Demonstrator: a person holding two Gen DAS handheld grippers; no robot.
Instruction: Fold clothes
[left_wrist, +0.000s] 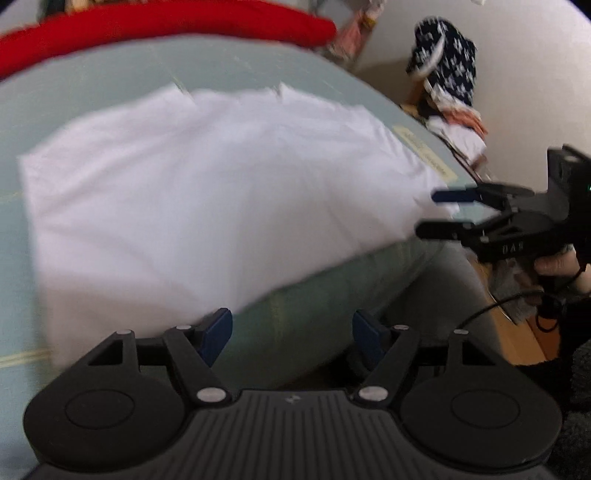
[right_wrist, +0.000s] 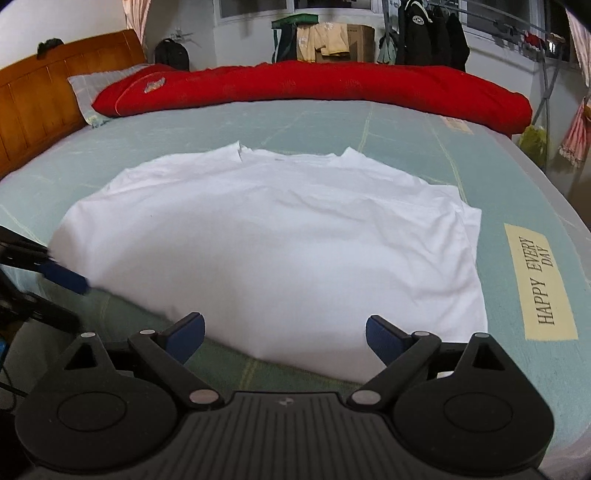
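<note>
While both grippers' jaws stand spread and empty, a white shirt (right_wrist: 273, 236) lies on the green-sheeted bed (right_wrist: 517, 192).

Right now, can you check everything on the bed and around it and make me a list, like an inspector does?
Surface: pale green bed sheet with a HAPPY EVERY DAY label near its right edge.
Job's things: white shirt lying flat, partly folded, its near edge at the bed's edge.
Clutter: red quilt rolled along the far side; pillow by the wooden headboard.
Grippers: left gripper open, nothing between its jaws; right gripper open, nothing held, over the shirt's near edge.
Cables: black cable below the right gripper.
Surroundings: dark jackets on a rack, backpack, cardboard box.
</note>
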